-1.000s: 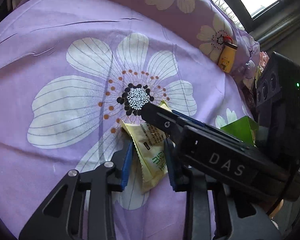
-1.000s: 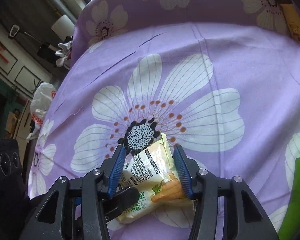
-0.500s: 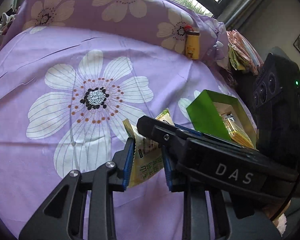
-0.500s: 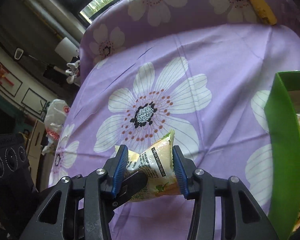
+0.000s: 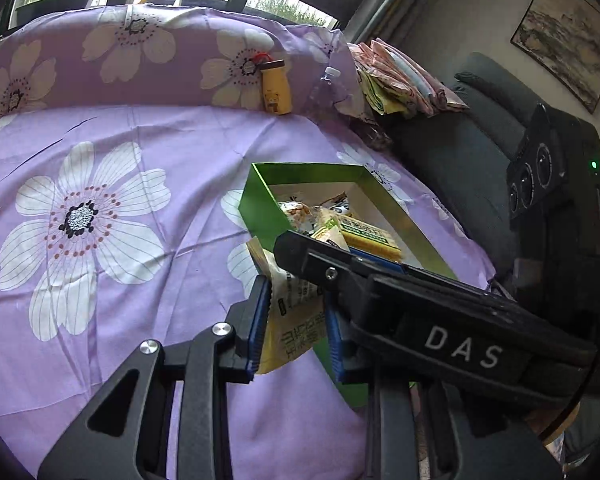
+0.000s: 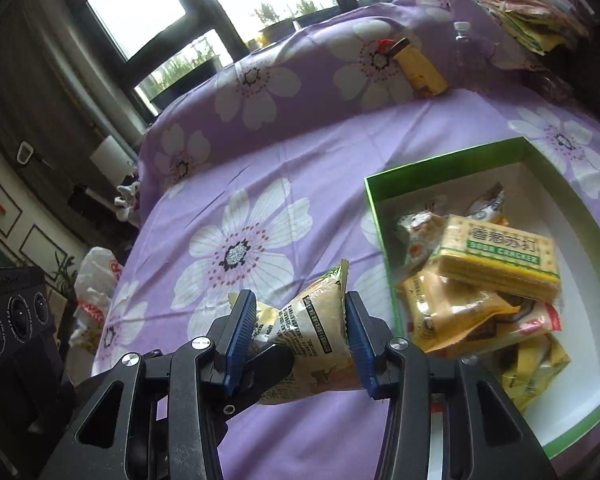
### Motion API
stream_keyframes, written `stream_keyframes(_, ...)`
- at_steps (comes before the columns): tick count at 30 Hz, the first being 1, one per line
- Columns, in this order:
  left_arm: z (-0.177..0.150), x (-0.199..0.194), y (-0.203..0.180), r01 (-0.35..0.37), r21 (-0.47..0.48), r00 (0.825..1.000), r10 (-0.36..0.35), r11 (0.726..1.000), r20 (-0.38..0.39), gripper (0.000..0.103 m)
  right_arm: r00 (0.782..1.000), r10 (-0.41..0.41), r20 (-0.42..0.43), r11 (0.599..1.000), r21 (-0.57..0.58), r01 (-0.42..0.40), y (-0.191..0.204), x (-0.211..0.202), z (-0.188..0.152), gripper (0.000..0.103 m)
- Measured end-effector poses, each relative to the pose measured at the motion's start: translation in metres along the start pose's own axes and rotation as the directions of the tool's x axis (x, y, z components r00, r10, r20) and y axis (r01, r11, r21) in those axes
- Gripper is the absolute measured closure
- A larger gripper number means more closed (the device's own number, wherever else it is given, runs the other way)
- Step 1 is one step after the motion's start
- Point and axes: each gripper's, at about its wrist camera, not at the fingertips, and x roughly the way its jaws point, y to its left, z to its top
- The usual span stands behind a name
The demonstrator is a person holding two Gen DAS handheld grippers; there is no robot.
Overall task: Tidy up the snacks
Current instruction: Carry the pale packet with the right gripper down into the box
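A purple cotton bedsheet printed with large white flowers [image 6: 284, 168] covers the surface. On it, to the right, sits an open green cardboard box with a white inside [image 6: 374, 204]. In the box lie several crinkled snack packets, with a flat yellow packet of soda crackers [image 6: 500, 256] on top of them. Behind the box, against the raised back of the sheet, leans a small yellow bottle with a dark cap [image 6: 418, 66]. Right of the bottle, at the far corner, sits a pile of folded cloths [image 6: 528, 4]. Windows lie behind.
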Motion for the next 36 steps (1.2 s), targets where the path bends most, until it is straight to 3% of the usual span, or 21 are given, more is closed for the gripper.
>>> stream_keyframes(10, 0.008, 0.037, -0.063, 0.070, 0.077, 0.997, -0.068, 0.995, -0.030, 0.079, 0.995, -0.056, 0.082, 0.991, 0.129, 0.045, -0.064, -0.042, 0.001, 0.055)
stream_keyframes(16, 0.009, 0.063, -0.086, 0.104, 0.092, 0.993, -0.098, 0.990, -0.073, 0.079, 0.991, -0.099, 0.086, 0.977, 0.198, 0.080, -0.098, -0.052, -0.001, 0.055)
stream_keyframes(25, 0.006, 0.090, -0.094, 0.140, 0.069, 0.985, -0.132, 0.988, -0.115, 0.078, 0.989, -0.139, 0.059, 0.957, 0.264, 0.119, -0.128, -0.050, -0.003, 0.055)
stream_keyframes(36, 0.004, 0.106, -0.094, 0.112, 0.061, 0.982, -0.102, 0.992, -0.157, 0.077, 0.988, -0.156, 0.009, 0.939, 0.311, 0.145, -0.146, -0.037, -0.004, 0.055)
